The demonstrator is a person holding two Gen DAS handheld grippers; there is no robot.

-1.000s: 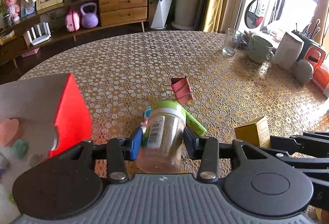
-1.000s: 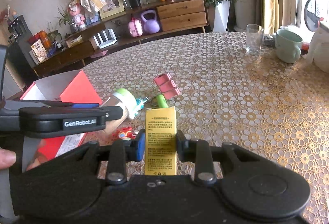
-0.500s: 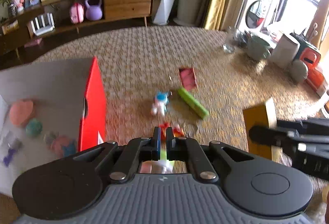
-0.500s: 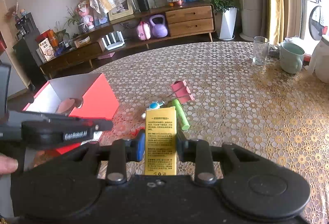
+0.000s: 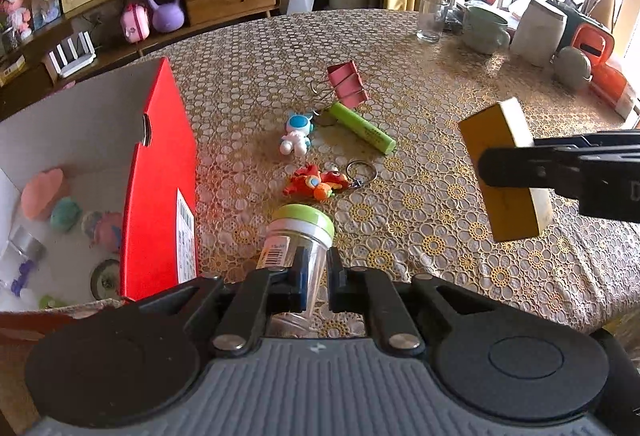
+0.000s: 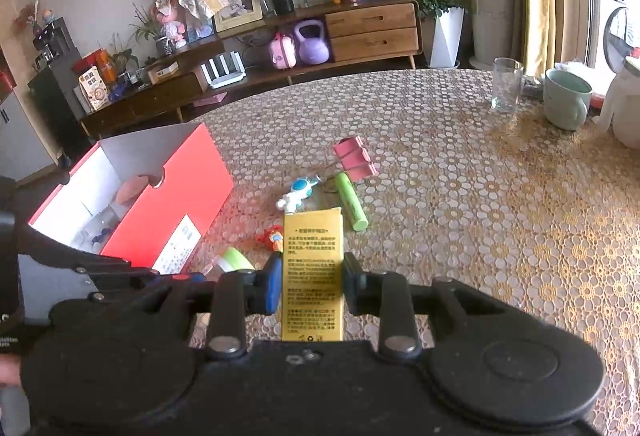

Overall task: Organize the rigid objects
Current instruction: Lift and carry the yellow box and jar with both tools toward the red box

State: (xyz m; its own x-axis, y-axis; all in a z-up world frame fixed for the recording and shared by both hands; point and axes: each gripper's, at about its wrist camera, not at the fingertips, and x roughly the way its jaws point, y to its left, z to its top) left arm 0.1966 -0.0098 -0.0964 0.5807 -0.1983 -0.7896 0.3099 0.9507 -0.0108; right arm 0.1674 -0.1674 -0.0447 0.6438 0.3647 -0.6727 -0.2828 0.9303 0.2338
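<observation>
The red box (image 5: 160,175) sits open on the left side of the table (image 5: 440,256), and some small things are already inside it: a pink lump, a green lump, a little silver can and a few other bits. So the tidy-up has started, but I think a lot is left. The jar (image 5: 300,232) with the green lid lies on its side on the table, right beside the red box but not in it. The left gripper (image 5: 318,276) is over the jar with its jaws pressed close together and nothing held between them. The right gripper (image 6: 312,284) holds the yellow box (image 6: 313,268) tight, up in the air above the table, so that one must go in too. Out on the table there are also the pink clips (image 5: 347,83), the green tube (image 5: 362,127), the blue toy (image 5: 297,133) and the red toy (image 5: 316,181) with its ring. The yellow box has rows of black writing, too small to read. The jar has a white label with a bar code. The red box has a white sticker with a bar code and tiny print that I cannot read.
</observation>
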